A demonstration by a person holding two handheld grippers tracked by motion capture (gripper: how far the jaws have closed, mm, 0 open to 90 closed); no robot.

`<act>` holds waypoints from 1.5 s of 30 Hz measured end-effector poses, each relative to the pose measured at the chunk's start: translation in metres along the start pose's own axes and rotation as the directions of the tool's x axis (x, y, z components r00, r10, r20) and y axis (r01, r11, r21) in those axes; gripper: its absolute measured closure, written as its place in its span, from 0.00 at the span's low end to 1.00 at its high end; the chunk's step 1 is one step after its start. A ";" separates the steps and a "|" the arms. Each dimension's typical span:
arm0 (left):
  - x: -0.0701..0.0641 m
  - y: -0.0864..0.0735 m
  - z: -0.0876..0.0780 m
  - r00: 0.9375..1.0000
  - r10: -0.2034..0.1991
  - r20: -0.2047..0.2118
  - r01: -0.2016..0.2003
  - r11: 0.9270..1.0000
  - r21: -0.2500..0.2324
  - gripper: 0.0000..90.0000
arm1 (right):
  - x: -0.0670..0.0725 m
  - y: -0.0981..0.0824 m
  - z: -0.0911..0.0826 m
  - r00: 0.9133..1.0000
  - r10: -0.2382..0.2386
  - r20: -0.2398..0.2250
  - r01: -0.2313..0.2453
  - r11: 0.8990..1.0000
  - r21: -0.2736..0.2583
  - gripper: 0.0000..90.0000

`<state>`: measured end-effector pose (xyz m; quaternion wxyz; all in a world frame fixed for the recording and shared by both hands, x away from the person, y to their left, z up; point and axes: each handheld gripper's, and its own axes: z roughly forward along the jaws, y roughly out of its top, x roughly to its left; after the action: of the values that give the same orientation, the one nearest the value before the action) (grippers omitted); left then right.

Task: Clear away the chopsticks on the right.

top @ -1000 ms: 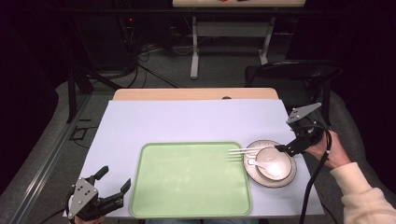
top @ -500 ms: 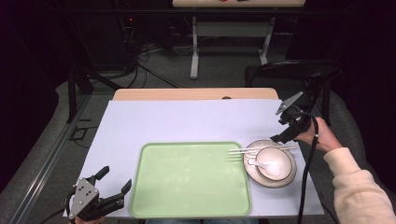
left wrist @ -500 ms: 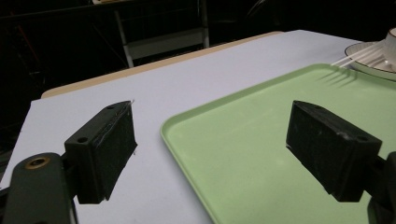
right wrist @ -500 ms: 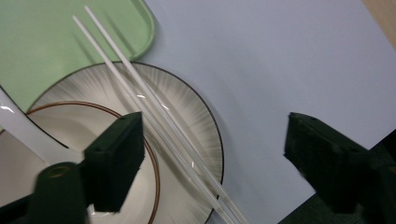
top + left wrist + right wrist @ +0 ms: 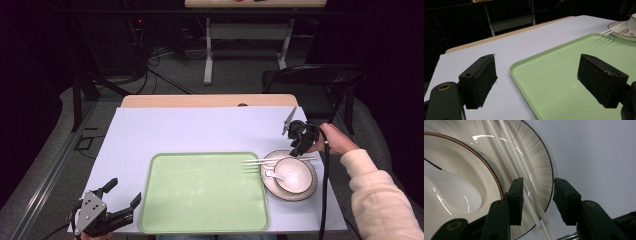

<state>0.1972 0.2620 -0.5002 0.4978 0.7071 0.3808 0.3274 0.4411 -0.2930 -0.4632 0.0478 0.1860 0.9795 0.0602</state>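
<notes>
Pale lilac table [image 5: 200, 130] in dark room, green tray [image 5: 202, 192] at centre front. White chopsticks [image 5: 280, 161] lie across striped plate [image 5: 266, 180], just right of tray, tips over tray's edge. Bowl [image 5: 295, 176] with white spoon [image 5: 274, 174] sits on plate. Right gripper [image 5: 298, 147] hovers over chopstick ends, jaws apart, straddling sticks [image 5: 531, 187], not clamped. Left gripper [image 5: 122, 200] wide open at tray's front-left corner, empty.

Tray [image 5: 200, 200] surface bare, open to approach; plate [image 5: 310, 189], bowl [image 5: 294, 176] and chopsticks [image 5: 272, 161] crowd table's [image 5: 200, 130] right edge.
</notes>
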 end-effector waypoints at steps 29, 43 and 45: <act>-0.002 0.000 0.001 1.000 0.013 0.001 -0.013 1.000 0.002 0.17 | -0.004 0.012 0.024 0.991 -0.129 -0.036 0.133 0.981 0.139 0.85; -0.002 0.000 0.000 1.000 0.022 0.002 -0.022 1.000 -0.003 0.17 | -0.002 0.012 0.024 0.987 -0.146 -0.066 0.154 0.977 0.144 0.85; -0.002 0.000 0.000 1.000 0.024 0.003 -0.024 1.000 0.001 0.17 | -0.001 0.012 0.024 0.987 -0.149 -0.063 0.157 0.978 0.140 0.85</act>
<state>0.1963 0.2596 -0.5005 0.4941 0.7122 0.3719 0.3322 0.4495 -0.2802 -0.4850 0.0130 0.1114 0.9936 -0.0098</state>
